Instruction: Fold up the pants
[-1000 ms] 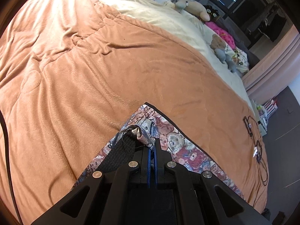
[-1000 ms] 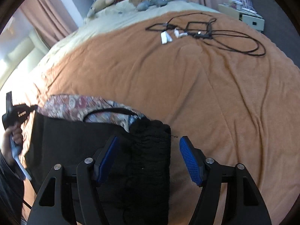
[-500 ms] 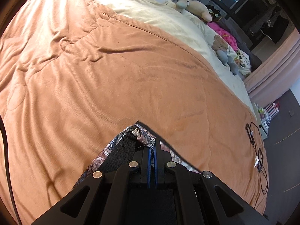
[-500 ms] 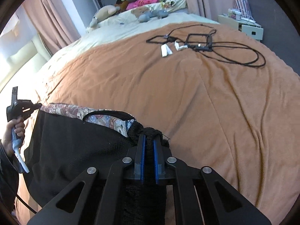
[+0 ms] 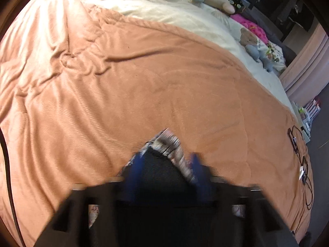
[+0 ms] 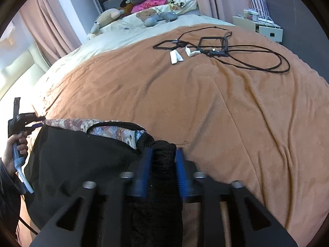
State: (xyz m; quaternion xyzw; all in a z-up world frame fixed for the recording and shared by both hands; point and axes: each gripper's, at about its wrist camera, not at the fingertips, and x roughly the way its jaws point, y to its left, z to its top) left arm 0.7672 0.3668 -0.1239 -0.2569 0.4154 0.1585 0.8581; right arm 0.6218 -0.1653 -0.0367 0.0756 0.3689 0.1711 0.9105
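Now both jaws parted, pants (image 6: pixel 86 156) waistband btwn each pair, on blanket (image 6: pixel 226 107).

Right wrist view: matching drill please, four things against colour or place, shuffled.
1. pants
2. blanket
3. cables
4. plush toys

A. orange, covers most of the bed
B. black outside, patterned inside
C. at the far end of the bed
D. looped on the blanket, far right

Pairs: 1-B, 2-A, 3-D, 4-C
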